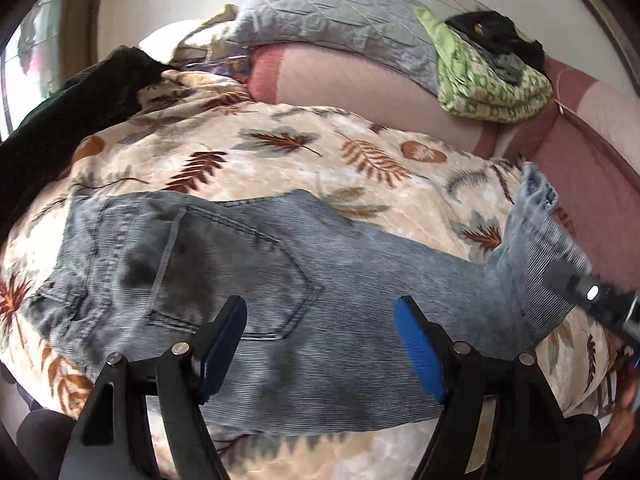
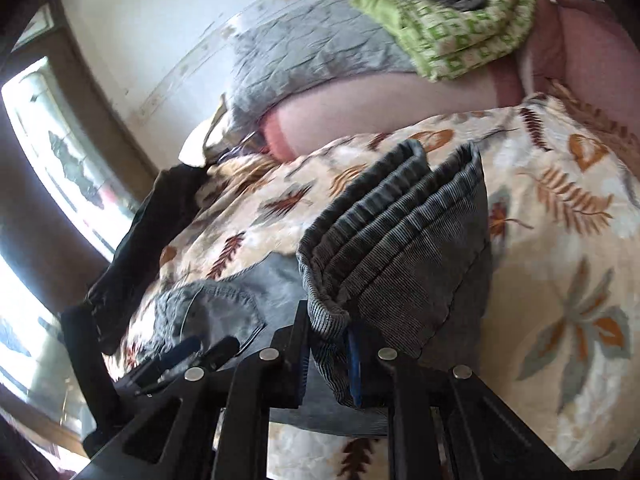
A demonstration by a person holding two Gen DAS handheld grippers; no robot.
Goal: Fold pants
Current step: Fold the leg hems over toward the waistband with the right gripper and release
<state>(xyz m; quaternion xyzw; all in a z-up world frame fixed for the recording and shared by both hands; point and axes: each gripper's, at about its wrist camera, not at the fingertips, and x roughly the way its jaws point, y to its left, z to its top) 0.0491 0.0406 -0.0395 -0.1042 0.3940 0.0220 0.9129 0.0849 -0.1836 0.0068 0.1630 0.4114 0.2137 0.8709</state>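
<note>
Grey-blue washed jeans lie across a leaf-patterned blanket, waist and back pocket at the left, legs running right. My left gripper is open and empty, hovering just above the seat of the jeans. At the right edge my right gripper holds the leg ends lifted off the blanket. In the right wrist view the right gripper is shut on the stacked leg hems, which stand up in front of the camera. The left gripper shows at the lower left over the pocket.
A black garment lies at the blanket's left edge. At the back are a grey quilted cover, a pink sheet and a green patterned bundle with dark clothes on top. A window is at left.
</note>
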